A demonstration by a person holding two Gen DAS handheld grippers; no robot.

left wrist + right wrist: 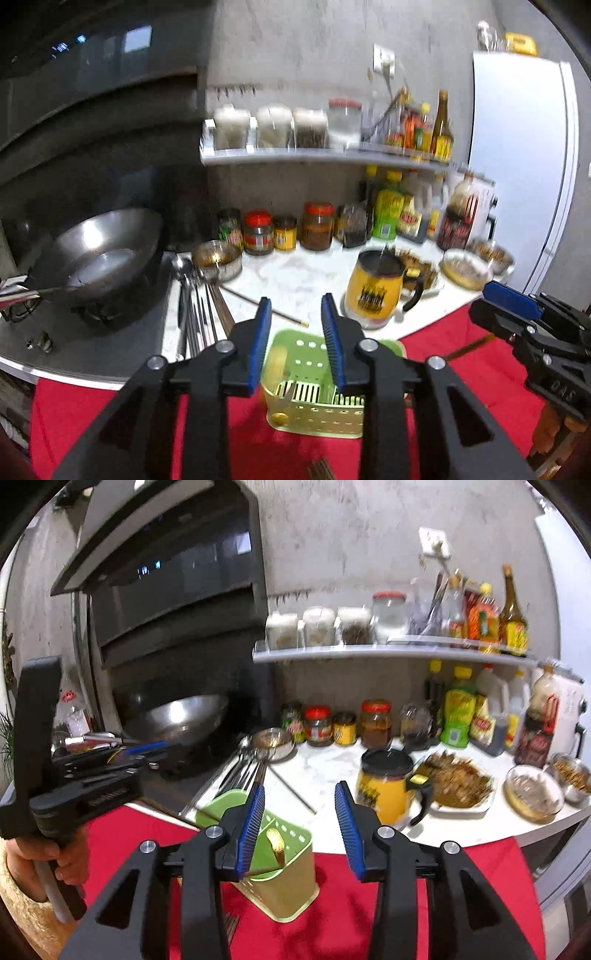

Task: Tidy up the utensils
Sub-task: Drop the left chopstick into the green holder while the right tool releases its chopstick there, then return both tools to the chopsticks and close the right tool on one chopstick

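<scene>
Tools: left (295, 325), right (300, 805) both apart, empty | green caddy (295, 882) partly hidden | jars (258, 232) blurred

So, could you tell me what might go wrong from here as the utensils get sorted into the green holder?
1. The green holder stands on loose red cloth; a nudge could tip it.
2. The yellow mug sits near the counter edge, close to the right gripper, and could be knocked.
3. The utensils lie tightly bunched beside the wok; the left gripper may grab several at once.
</scene>
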